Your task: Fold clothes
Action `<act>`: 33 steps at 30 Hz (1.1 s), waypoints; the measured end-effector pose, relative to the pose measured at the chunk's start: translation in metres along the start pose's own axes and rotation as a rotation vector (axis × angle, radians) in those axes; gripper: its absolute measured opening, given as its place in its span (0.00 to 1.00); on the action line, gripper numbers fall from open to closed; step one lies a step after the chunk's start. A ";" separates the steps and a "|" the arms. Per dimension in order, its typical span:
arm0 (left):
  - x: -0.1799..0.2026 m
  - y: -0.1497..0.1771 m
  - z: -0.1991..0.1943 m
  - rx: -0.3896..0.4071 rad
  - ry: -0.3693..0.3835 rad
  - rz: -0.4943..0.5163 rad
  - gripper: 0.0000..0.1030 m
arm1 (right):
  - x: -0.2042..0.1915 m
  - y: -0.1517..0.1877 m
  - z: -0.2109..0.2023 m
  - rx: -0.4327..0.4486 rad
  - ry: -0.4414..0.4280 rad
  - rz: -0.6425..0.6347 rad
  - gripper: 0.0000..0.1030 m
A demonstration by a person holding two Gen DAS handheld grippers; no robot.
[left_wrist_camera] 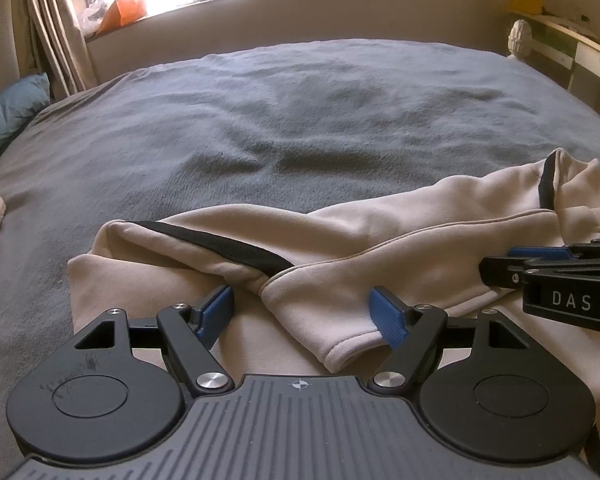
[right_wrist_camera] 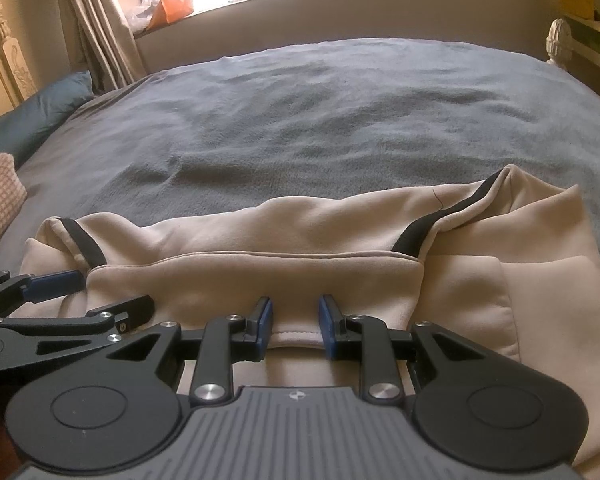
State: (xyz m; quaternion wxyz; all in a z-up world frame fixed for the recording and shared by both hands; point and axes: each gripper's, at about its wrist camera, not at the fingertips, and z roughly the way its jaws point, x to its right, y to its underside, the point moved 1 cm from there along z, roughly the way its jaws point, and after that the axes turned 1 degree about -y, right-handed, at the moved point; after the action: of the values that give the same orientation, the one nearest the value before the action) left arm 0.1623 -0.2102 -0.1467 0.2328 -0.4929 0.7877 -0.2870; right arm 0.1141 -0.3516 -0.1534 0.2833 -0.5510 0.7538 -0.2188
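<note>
A beige sweatshirt (left_wrist_camera: 380, 240) with black stripes lies crumpled at the near edge of a grey-blue bed blanket (left_wrist_camera: 300, 120). My left gripper (left_wrist_camera: 302, 312) stands wide open over it. A folded flap with a hem lies between the pads, and the right pad (left_wrist_camera: 388, 314) touches its edge. In the right wrist view the sweatshirt (right_wrist_camera: 260, 240) spreads across the front. My right gripper (right_wrist_camera: 296, 320) has its jaws narrowly apart, with the smooth hem of the top layer between them and no pinch wrinkles. Each gripper shows in the other's view: right gripper (left_wrist_camera: 496, 262), left gripper (right_wrist_camera: 116, 290).
A teal pillow (left_wrist_camera: 12, 112) and a checked cushion (right_wrist_camera: 0, 192) sit at the bed's left side. White bedposts (right_wrist_camera: 560, 40) and a shelf stand at the right. A curtain (right_wrist_camera: 100, 20) and a cluttered windowsill (left_wrist_camera: 124, 12) are beyond the bed.
</note>
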 end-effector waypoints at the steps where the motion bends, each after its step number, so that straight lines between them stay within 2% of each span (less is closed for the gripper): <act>1: 0.000 0.000 0.000 0.000 0.000 0.000 0.74 | 0.000 0.000 0.000 0.000 0.000 0.000 0.26; 33: -0.001 -0.001 0.002 -0.012 0.004 -0.004 0.74 | 0.000 0.001 0.000 0.011 -0.003 0.003 0.26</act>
State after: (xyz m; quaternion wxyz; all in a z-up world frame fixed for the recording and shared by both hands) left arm 0.1642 -0.2103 -0.1471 0.2277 -0.4954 0.7889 -0.2835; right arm 0.1131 -0.3512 -0.1543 0.2879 -0.5487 0.7529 -0.2217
